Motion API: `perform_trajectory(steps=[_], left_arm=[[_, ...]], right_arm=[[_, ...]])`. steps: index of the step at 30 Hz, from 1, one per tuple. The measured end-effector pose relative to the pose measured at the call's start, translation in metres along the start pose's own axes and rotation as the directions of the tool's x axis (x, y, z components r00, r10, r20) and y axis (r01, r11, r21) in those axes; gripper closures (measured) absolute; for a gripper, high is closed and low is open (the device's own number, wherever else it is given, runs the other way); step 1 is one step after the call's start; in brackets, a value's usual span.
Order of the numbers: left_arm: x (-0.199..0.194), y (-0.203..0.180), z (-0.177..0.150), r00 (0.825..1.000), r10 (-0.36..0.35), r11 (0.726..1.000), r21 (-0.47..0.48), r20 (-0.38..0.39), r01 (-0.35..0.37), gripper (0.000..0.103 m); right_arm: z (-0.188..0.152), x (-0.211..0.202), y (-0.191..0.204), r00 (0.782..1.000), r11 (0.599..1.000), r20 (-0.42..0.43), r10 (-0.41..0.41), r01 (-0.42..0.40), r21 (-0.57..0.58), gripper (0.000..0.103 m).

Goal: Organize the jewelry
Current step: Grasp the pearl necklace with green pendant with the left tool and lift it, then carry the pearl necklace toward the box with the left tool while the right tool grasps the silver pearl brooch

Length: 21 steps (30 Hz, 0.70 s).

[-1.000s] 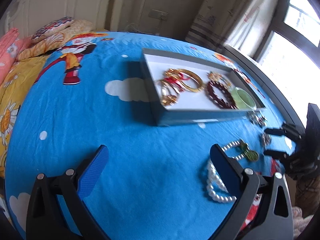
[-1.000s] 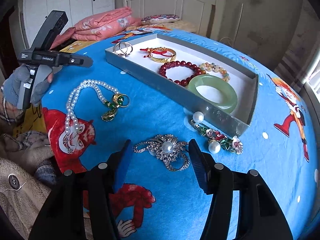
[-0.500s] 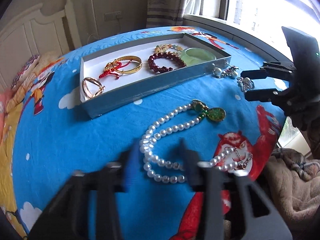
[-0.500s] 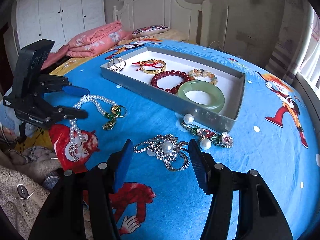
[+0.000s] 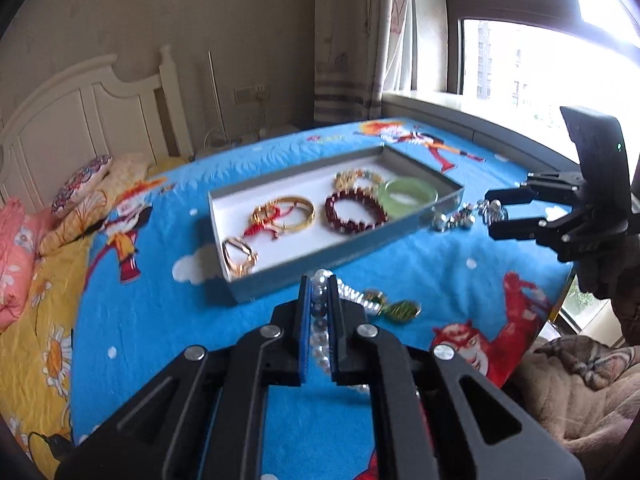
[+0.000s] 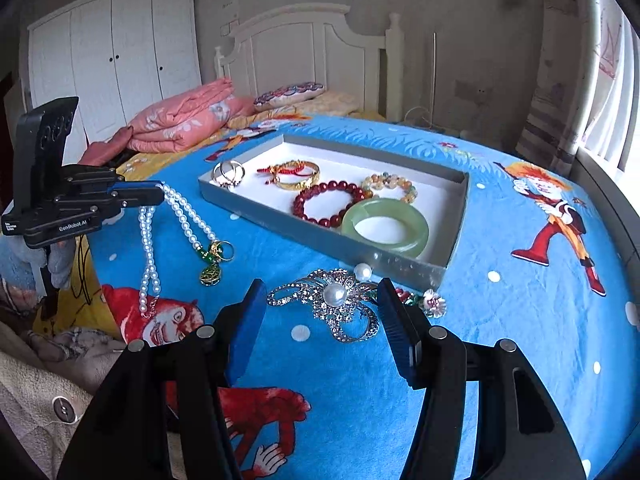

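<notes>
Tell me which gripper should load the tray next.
Left, probably. The left gripper is shut on the pearl necklace, already lifted beside the tray. The right gripper is open, straddling the silver brooch but not gripping it.

bedsheet (image 6: 500, 208) blue w/ cartoon print | necklace (image 6: 188, 212) white (green pendant) | bangle (image 6: 386, 227) pale green

White lettering reading "GenRobot.AI" is showing on the side of the left gripper (image 6: 160, 197), left of frame; smaller print beside it is illegible.
</notes>
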<state>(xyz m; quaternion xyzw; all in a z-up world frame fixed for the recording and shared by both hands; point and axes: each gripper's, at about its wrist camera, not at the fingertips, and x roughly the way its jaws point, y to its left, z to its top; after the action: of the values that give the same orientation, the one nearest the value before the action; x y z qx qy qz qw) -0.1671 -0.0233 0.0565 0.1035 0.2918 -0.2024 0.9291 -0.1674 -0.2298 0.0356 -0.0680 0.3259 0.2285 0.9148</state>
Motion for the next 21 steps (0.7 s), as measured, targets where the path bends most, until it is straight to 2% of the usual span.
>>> perform_trajectory(steps=[9,21], left_arm=[[-0.030,0.000,0.032,0.994,-0.053,0.999,-0.004,0.096,0.053,0.096],[-0.028,-0.009,0.063,0.991,-0.059,0.997,0.051,0.123,0.053,0.096]], right_arm=[[0.005,-0.007,-0.002,0.999,1.000,0.032,0.002,-0.002,0.013,0.047],[0.005,-0.008,-0.001,0.999,1.000,0.044,0.004,-0.005,0.026,0.047]])
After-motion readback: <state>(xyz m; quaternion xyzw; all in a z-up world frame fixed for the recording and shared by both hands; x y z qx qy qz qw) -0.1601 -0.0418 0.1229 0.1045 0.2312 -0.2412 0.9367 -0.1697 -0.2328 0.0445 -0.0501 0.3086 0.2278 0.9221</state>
